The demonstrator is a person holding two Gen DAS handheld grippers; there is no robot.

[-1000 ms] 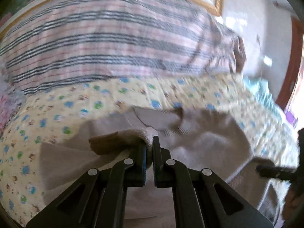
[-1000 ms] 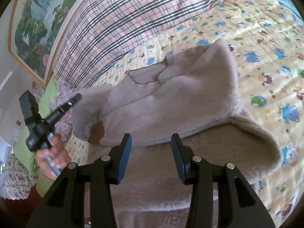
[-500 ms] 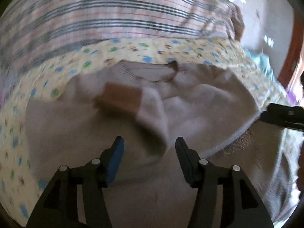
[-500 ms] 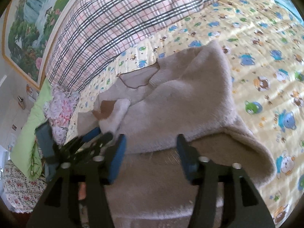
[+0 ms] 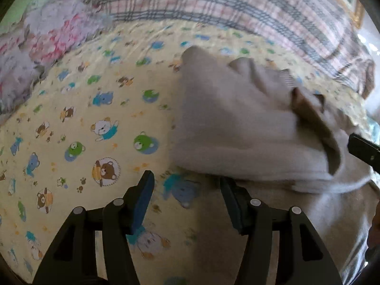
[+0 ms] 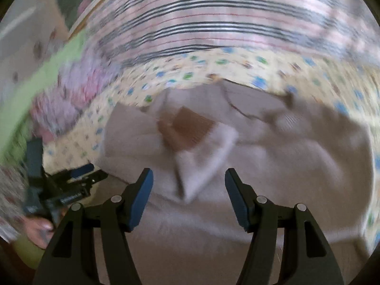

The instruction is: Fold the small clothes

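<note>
- Since half a second ago my left gripper (image 5: 186, 194) has swung away to the left: its view now looks mostly at bare bedsheet (image 5: 83, 118), with the beige sweater (image 5: 237, 123) off to the right.
- My left fingers (image 5: 143, 194) stand wide apart and hold nothing; they hover over the sheet just beside the sweater's left edge.
- My right gripper (image 6: 188, 192) is likewise spread open and empty, hanging above the garment's lower part; its picture is heavily motion-blurred.
- From the right wrist view, the sweater (image 6: 273, 156) lies on the bed with its neckline toward the plaid blanket (image 6: 213, 11), so its long axis runs from me toward the headboard side.
- One sleeve (image 6: 204, 156) is folded in across the chest, lying on a slant, with its brown cuff (image 6: 187, 125) pointing up toward the left shoulder.
- At the lower left of that view I can see the left gripper (image 6: 78, 178) beside the garment's left edge.
- Floral pillows (image 5: 42, 47) sit at the far left of the bed.
</note>
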